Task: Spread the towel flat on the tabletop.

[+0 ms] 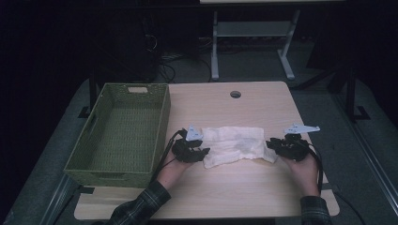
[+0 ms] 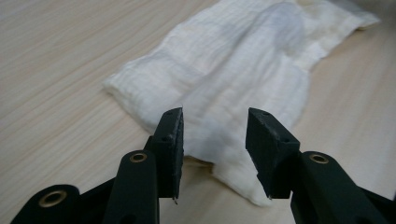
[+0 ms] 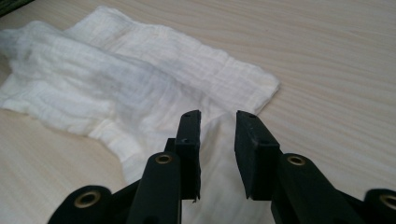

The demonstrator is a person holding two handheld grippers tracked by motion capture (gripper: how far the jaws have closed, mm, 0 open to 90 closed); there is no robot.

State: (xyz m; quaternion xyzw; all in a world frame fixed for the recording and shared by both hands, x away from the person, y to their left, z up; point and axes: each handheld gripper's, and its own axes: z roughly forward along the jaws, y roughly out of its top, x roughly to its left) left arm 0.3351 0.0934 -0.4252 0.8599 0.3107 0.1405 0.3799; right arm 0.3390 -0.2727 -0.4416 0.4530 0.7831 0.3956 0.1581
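White cloth (image 1: 233, 144) lies crumpled mid-table (image 1: 263, 187), bare wood on all sides. Green basket (image 1: 123, 131) sits off the left edge, seen from the high view. Left gripper (image 2: 214, 135) and right gripper (image 3: 217, 135): jaws apart over the cloth's ends, nothing clamped. Gripper views show ribbed weave, folded layers.

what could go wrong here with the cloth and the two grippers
1. Both the left gripper and the right gripper have open jaws with the white cloth lying loose between them, so closing now may catch only a thin edge that slips out.
2. The cloth is rumpled and folded over; a pinch could grab several layers and leave it bunched.
3. The green basket sits close beside the left hand, which could bump it.
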